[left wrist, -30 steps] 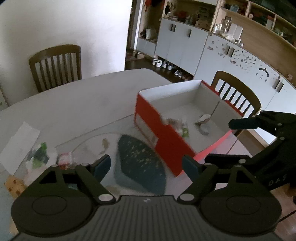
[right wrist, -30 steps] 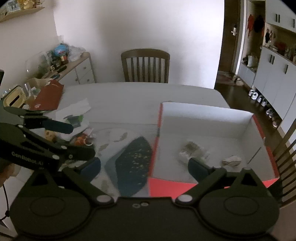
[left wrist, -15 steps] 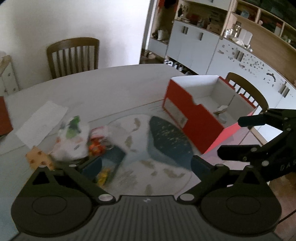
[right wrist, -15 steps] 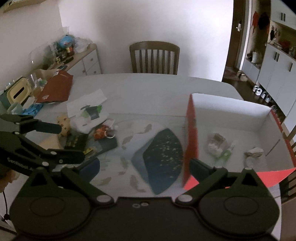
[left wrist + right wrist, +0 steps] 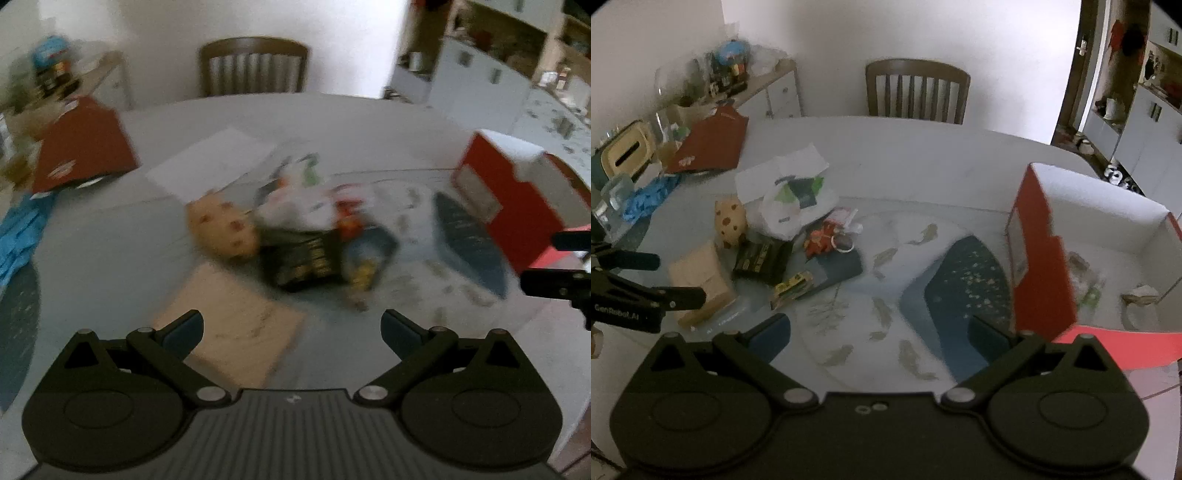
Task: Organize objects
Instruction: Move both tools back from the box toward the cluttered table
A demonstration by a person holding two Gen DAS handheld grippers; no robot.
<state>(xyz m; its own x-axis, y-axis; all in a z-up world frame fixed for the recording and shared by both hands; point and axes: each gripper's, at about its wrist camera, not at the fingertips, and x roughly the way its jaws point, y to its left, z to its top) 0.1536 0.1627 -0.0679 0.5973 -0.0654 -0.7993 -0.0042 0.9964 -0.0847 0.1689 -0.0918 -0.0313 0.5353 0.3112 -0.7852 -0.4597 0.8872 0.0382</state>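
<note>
A pile of loose objects lies on the table left of centre: a spotted tan toy (image 5: 729, 221), a white plastic bag (image 5: 792, 206), a black packet (image 5: 761, 260), a red trinket (image 5: 820, 238), a dark pouch (image 5: 838, 267) and a tan pad (image 5: 701, 282). The red box (image 5: 1045, 258) with white inside stands at the right and holds a few items. My left gripper (image 5: 291, 330) is open and empty above the tan pad (image 5: 229, 321), facing the pile (image 5: 303, 254). My right gripper (image 5: 881, 334) is open and empty above the placemat.
A round fish-pattern placemat (image 5: 905, 288) covers the table's middle. A red folder (image 5: 709, 146), blue cloth (image 5: 646, 199) and cluttered sideboard (image 5: 738, 81) are at the left. A wooden chair (image 5: 918, 92) stands at the far side. The left view is blurred.
Both grippers have swung left, away from the red box toward the pile of objects. The left one turned furthest. Both stayed open and empty.
</note>
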